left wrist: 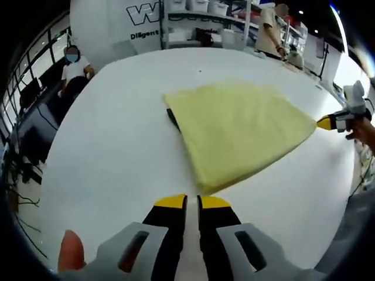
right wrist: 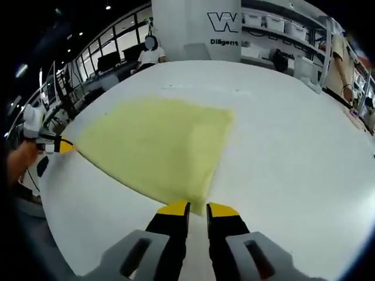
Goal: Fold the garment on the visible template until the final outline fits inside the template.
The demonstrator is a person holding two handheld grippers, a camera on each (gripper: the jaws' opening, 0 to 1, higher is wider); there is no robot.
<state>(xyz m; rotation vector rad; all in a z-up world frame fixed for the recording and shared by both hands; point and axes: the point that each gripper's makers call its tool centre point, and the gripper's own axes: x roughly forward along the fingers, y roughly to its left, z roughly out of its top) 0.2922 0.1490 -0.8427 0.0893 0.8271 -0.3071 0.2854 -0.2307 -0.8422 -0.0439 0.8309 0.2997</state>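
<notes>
dark flat marking [left wrist: 172, 119] on round white table [left wrist: 117, 152]: mostly hidden under folded pale-yellow cloth garment [left wrist: 240, 132], only a sliver shows | garment corner at yellow-tipped left gripper [left wrist: 192, 202]: contact hidden by tips | right gripper view: garment [right wrist: 158, 143] blurred

A seated person [left wrist: 74, 67] in a white shirt is sitting at the upper left of the left gripper view. Another person [left wrist: 270, 32] is standing at the upper right beside shelves [left wrist: 205, 12] that are holding white bins [right wrist: 275, 22].
</notes>
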